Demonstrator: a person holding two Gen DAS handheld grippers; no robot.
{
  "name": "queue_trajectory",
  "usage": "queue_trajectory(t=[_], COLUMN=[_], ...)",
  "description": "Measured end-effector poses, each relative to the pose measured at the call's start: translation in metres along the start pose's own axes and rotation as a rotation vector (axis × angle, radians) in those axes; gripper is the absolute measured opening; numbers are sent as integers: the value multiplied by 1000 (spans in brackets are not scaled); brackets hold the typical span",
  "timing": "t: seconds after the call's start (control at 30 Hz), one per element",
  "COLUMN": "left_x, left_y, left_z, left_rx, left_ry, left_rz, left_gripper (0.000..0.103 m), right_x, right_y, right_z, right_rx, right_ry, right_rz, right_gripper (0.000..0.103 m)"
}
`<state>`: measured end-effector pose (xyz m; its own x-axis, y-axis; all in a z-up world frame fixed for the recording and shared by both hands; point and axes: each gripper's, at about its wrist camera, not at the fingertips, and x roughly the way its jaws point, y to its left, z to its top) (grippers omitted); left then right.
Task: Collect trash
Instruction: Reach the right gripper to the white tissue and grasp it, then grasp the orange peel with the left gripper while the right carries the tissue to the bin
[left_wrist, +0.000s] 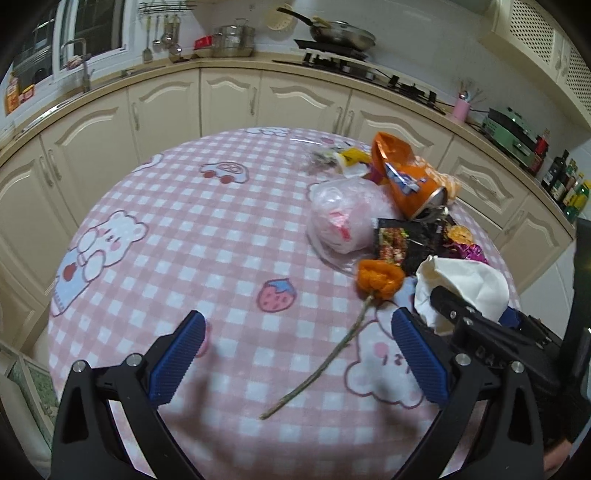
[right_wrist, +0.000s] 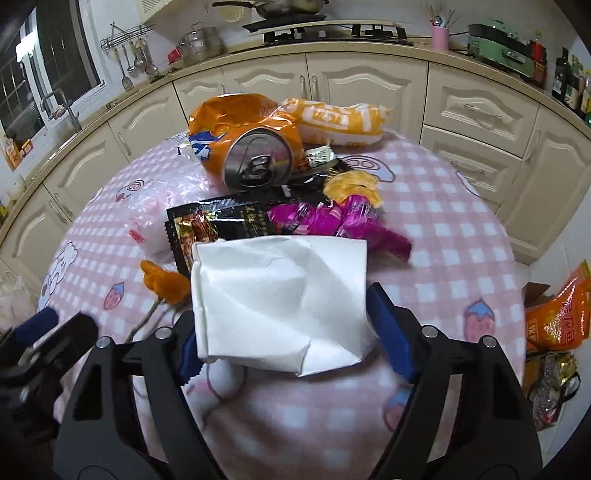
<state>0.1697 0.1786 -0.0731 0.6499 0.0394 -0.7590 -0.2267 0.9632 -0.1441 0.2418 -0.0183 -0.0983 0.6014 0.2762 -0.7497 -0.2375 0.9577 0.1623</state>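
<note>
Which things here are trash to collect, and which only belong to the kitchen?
Trash on the table:
- white paper, between the right hand-held gripper fingers
- orange can
- black wrapper
- purple wrapper
- wilted orange flower
- clear plastic bag

Only kitchen things:
- frying pan
- steel pot
- pink cup
- bottles

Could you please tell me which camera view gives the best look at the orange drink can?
The right wrist view: the orange can lies with its silver top and pull tab facing the camera. The left wrist view shows it smaller, from the side, among the wrappers.
</note>
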Motion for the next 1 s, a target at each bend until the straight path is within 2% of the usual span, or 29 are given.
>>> queue_trajectory(t=[0.1,0.2,0.3,0.43,0.47,0.5,0.53,0.57,0.6,0.67,0.9,1.0], left_x=[7,15,26,38,39,42,46,54,57,53,34,21], left_y=[-15,-26,-36,-52,-54,-57,-58,-60,-60,-62,-66,-73], left_z=[5,9,14,18,18,18,18,17,16,15,7,2], left_rx=[28,51,62,133,143,155,166,173,176,191,175,170], left_ry=[15,27,33,28,30,37,51,90,102,72,47,35], left_rz=[-22,-34,-6,25,28,37,45,45,51,73,67,41], left_gripper=[99,99,99,98,91,65,53,34,33,32,31,31], right_x=[-14,-27,-37,-42,-42,-42,-42,-42,-42,-43,-59,-69], right_y=[-13,-28,-48,-68,-74,-79,-84,-86,-90,-96,-111,-121], right_z=[-6,-11,-11,-12,-13,-13,-13,-13,-13,-15,-22,-28], right_rx=[37,67,117,154,171,181,191,196,203,215,239,259], right_ry=[5,-9,-20,-40,-42,-43,-45,-47,-50,-54,-82,-96], right_rz=[43,36,40,9,9,10,9,8,7,10,11,0], right_gripper=[76,76,76,76,76,76,76,76,76,76,76,76])
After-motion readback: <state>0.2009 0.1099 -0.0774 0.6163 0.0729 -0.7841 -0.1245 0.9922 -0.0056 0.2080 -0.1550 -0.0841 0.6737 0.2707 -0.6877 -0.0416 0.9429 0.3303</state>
